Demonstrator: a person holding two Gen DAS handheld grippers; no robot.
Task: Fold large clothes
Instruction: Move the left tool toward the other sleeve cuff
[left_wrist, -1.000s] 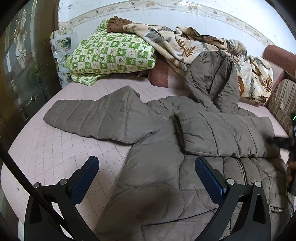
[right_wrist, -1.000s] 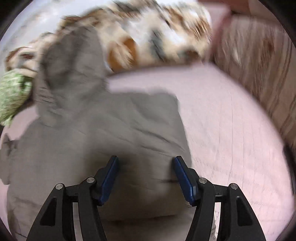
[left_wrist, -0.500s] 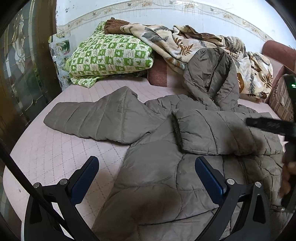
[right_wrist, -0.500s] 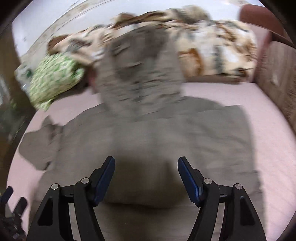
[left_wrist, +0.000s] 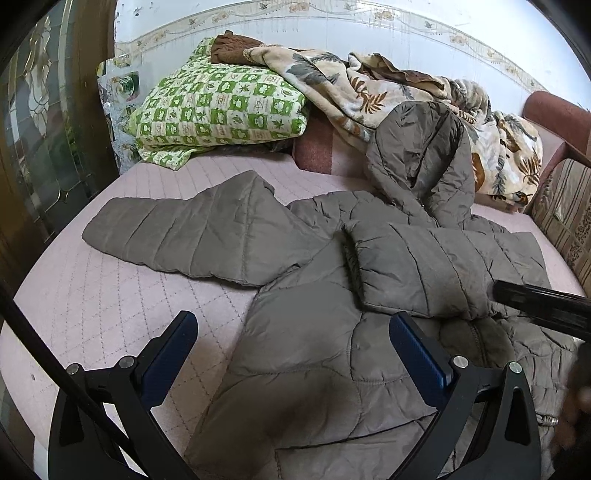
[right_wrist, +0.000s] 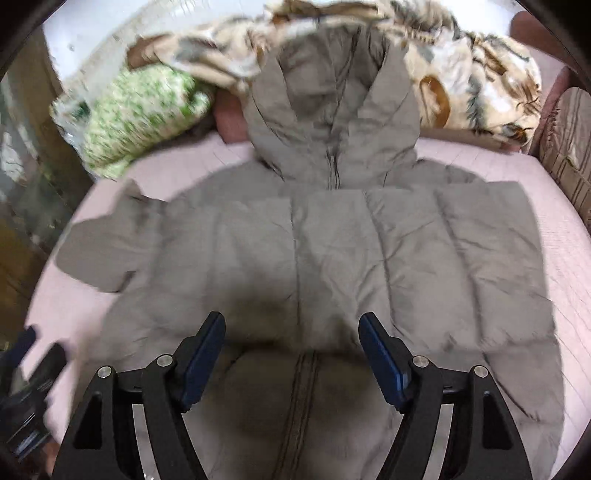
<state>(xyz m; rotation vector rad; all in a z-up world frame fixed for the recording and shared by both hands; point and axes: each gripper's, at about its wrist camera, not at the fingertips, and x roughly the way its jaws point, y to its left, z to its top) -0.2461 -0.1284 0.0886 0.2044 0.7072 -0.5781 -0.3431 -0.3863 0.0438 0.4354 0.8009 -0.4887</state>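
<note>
Left wrist view: grey-brown puffer jacket (left_wrist: 325, 332) spread flat on the pink quilted bed (left_wrist: 110, 295), zip side up, hood (left_wrist: 421, 155) propped against the leafy beige blanket (left_wrist: 354, 88) at the back. One sleeve (left_wrist: 184, 232) stretched out sideways over the mattress, other sleeve (left_wrist: 436, 269) folded across the chest. Left claw (left_wrist: 291, 354) spread wide, hanging over the jacket's lower edge, nothing between the blue pads (left_wrist: 170, 354), not touching the fabric as far as visible. Green checked pillow (left_wrist: 218, 107) sitting back left by the wall. Bit of the right tool (left_wrist: 543, 306) poking in from the right edge, a blurry hand (left_wrist: 576, 417) below it.

Right wrist view, kinda blurry: right claw (right_wrist: 291, 362) also spread, jaws just been opening, only the jacket's front zip (right_wrist: 299, 406) showing in the gap underneath, nothing pinched. Folded sleeve (right_wrist: 369, 266) lying straight across the chest below the hood (right_wrist: 332, 99). Left tool (right_wrist: 29, 391) down in the bottom left corner
</note>
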